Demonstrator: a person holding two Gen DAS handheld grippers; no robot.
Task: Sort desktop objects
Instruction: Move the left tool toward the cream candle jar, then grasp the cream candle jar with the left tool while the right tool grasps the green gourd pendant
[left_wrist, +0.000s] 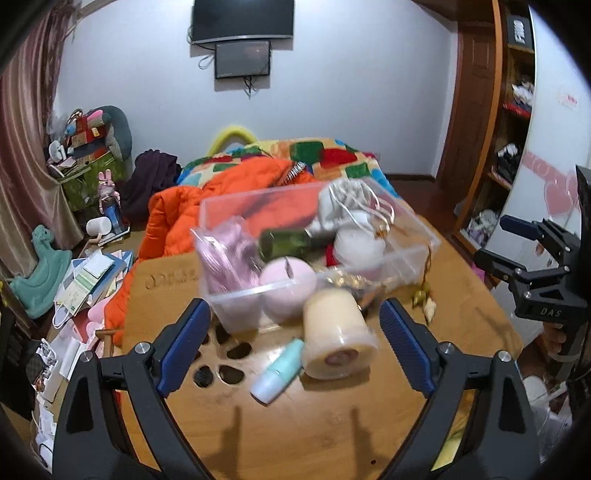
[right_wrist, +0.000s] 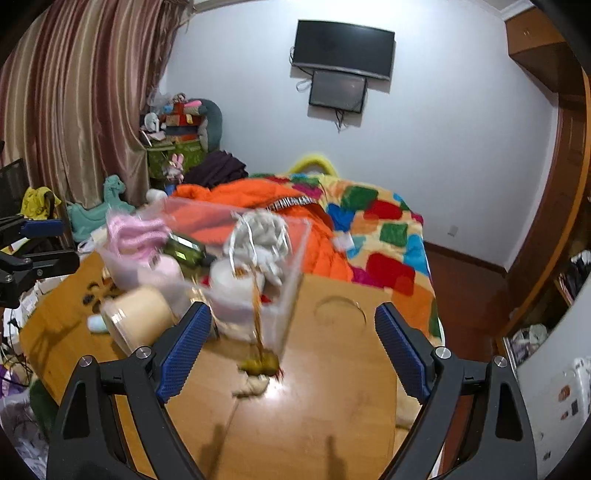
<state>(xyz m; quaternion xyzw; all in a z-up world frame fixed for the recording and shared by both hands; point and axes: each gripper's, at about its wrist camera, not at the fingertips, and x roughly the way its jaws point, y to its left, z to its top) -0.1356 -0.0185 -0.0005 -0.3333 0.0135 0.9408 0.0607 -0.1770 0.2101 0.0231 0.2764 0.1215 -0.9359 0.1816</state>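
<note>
Both grippers hang over the wooden bench with nothing between their blue pads. From where I stand the left gripper is spread wide, its fingers on either side of a cream-coloured roll of tape that lies on its side on the bench, not touching it. Just beside the roll, toward the left finger, lies a small mint and white bottle, tilted, its end close against the roll.

Behind these sits a clear plastic bin, near the far edge of the bench. Inside it I can make out a pink bundle in a plastic bag, a dark green bottle lying down, a pale pink ball-shaped thing against the front wall, a white round object and a grey cloth pouch with pale cords on top.

The right gripper is likewise spread wide and holds nothing. Between its fingers, on the bench, lies a small olive and cream trinket; a brown cord runs from it up over the bin's corner. The trinket is blurred, so I cannot tell what it is.

Beyond the bench an orange quilt and a bright patchwork blanket cover the bed.
</note>
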